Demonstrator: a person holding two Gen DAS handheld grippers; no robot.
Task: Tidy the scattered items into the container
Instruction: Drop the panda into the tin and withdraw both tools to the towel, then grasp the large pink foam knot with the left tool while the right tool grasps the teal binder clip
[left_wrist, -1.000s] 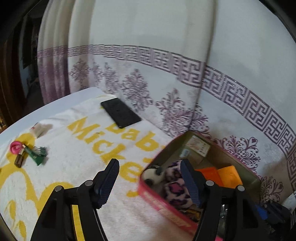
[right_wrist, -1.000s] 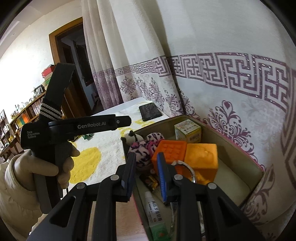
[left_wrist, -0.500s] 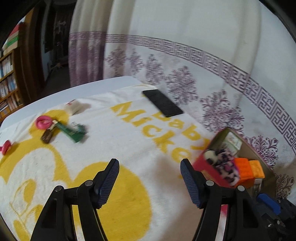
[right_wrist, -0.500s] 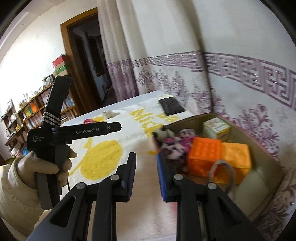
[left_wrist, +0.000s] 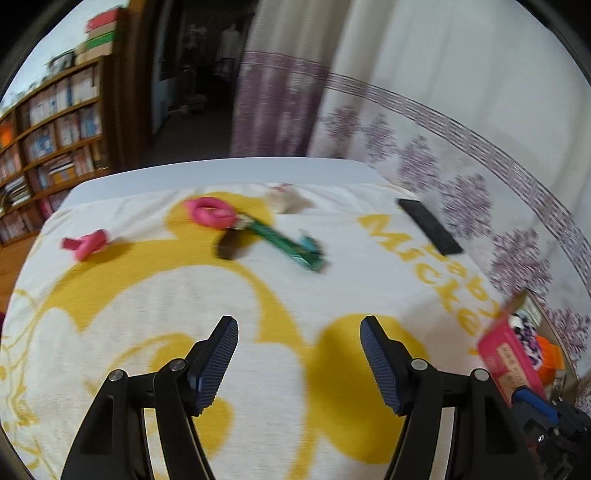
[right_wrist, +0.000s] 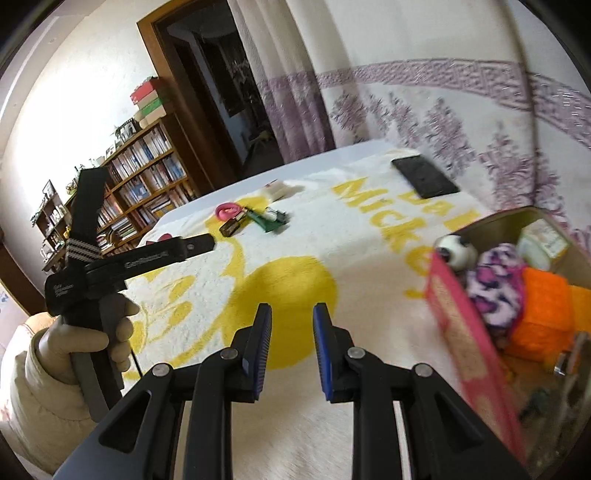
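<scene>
While spread wide, left gripper (left_wrist: 298, 360) hovers empty, right gripper (right_wrist: 291, 350) narrowly parted, both left of box (right_wrist: 465, 332).

Pink-walled open container (right_wrist: 469, 332) at the towel's right edge, holding a spotted plush (right_wrist: 493, 284), orange blocks (right_wrist: 543, 314) and a small carton (right_wrist: 541, 242); scattered across the towel lie a pink ring (left_wrist: 210, 211), brown vial (left_wrist: 229, 243), green tube (left_wrist: 286, 243), pink clip (left_wrist: 85, 243) and whitish wrapped piece (left_wrist: 282, 197).
</scene>
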